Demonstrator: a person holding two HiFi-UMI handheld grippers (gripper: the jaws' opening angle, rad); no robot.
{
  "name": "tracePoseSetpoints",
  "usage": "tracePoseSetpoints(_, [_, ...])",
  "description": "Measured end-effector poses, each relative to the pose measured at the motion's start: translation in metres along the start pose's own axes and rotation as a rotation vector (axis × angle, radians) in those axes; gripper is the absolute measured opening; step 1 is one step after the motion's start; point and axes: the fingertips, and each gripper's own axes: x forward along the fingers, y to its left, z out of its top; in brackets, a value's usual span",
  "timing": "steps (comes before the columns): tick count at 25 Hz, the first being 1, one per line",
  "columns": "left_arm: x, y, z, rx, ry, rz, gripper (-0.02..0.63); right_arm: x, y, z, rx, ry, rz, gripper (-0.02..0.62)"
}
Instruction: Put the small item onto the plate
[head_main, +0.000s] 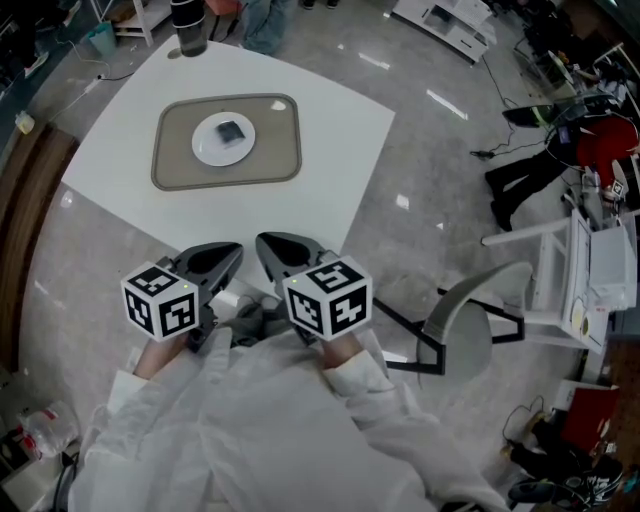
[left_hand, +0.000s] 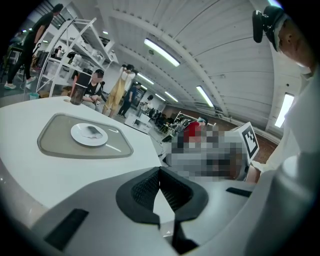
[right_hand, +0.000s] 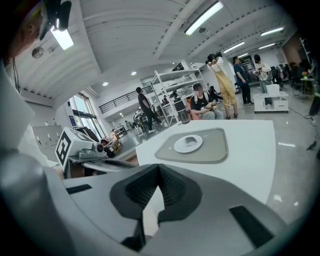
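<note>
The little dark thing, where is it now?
In the head view, the small dark square item lies on the round white plate, in the middle of the grey rounded tray on the white table, upper left.

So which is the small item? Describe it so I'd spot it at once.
Find the white table; a rounded grey tray lies on it. A white plate sits in the tray's middle, and the item is the small dark squarish piece on that plate. Nothing else lies on the plate; the only other dark thing, a tall cup, stands at the table's far edge.
</note>
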Motion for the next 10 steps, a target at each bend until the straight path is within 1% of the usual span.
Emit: tracePoseSetpoints(10, [-0.0071, 0.0066, 0.0028, -0.011, -0.009, 0.008, 0.009, 0.0047, 0.0014, 0.0045, -0.016, 0.002, -0.011, 0.014])
